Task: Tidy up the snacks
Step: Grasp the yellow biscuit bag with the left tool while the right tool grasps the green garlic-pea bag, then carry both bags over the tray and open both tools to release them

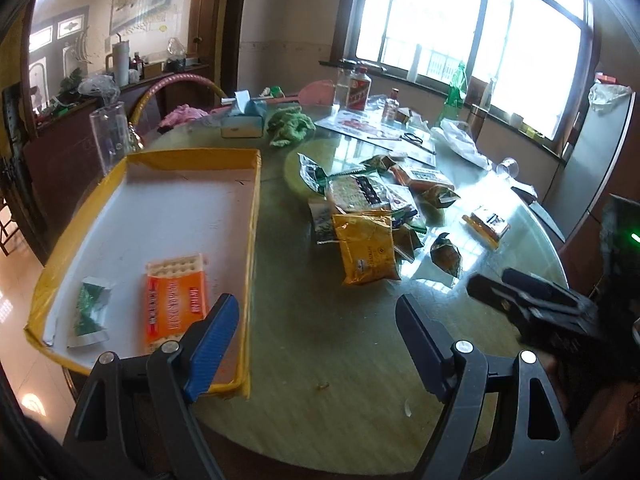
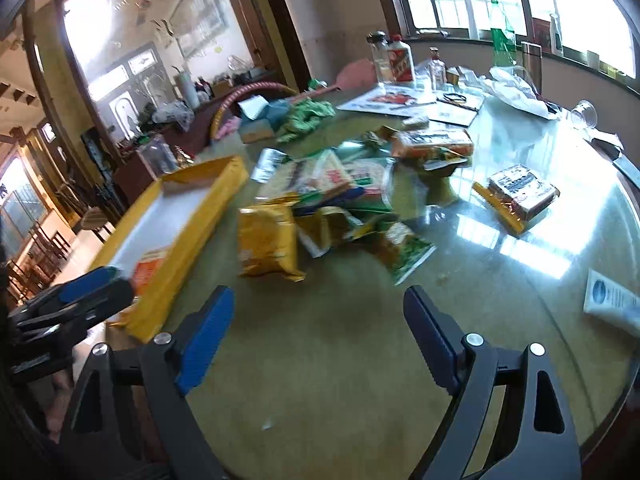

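A yellow-rimmed tray (image 1: 256, 208) (image 2: 208, 188) lies on the left of the round glass table. Inside it rest an orange snack pack (image 1: 176, 300) and a small green-and-white packet (image 1: 90, 306). A heap of snack bags (image 1: 368, 200) (image 2: 332, 196) sits mid-table, a big yellow bag (image 1: 368, 248) (image 2: 268, 240) nearest me. My left gripper (image 1: 316, 316) hovers open over the table beside the tray's near right corner, nothing between its fingers. My right gripper (image 2: 320, 308) is open too, short of the yellow bag, and shows at the left wrist view's right edge (image 1: 520, 292).
A gold-edged packet (image 2: 520, 196) and a green packet (image 2: 408, 252) lie apart from the heap. Bottles (image 1: 356, 88), a tissue box (image 1: 244, 120), a green cloth (image 1: 288, 124), papers and a plastic bag crowd the far side. A white tube (image 2: 612, 304) lies at right.
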`<action>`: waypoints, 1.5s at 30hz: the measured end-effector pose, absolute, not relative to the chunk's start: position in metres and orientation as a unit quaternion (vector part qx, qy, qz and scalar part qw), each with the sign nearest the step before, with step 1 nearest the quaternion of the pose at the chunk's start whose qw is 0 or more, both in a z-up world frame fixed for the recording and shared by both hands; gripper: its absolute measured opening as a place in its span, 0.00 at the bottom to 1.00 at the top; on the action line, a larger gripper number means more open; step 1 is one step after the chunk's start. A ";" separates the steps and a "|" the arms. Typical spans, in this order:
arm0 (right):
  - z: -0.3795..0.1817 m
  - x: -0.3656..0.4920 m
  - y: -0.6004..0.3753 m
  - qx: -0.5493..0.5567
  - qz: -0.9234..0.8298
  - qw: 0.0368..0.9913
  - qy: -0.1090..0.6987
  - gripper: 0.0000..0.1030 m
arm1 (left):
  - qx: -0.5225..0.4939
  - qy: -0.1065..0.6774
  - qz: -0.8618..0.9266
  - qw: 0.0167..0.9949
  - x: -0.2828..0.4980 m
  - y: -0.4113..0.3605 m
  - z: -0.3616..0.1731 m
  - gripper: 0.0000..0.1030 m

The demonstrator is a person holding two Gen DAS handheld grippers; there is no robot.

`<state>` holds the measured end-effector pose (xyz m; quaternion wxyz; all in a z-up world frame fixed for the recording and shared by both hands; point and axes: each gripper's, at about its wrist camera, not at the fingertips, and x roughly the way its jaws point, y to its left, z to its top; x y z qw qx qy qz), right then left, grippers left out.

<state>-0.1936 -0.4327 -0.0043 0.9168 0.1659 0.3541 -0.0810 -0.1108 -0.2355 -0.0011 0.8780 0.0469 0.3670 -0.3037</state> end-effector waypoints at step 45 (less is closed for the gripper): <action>0.000 -0.190 -0.434 0.174 -0.055 0.907 0.380 0.42 | 0.055 0.367 -0.245 0.896 -0.103 -0.247 0.011 0.41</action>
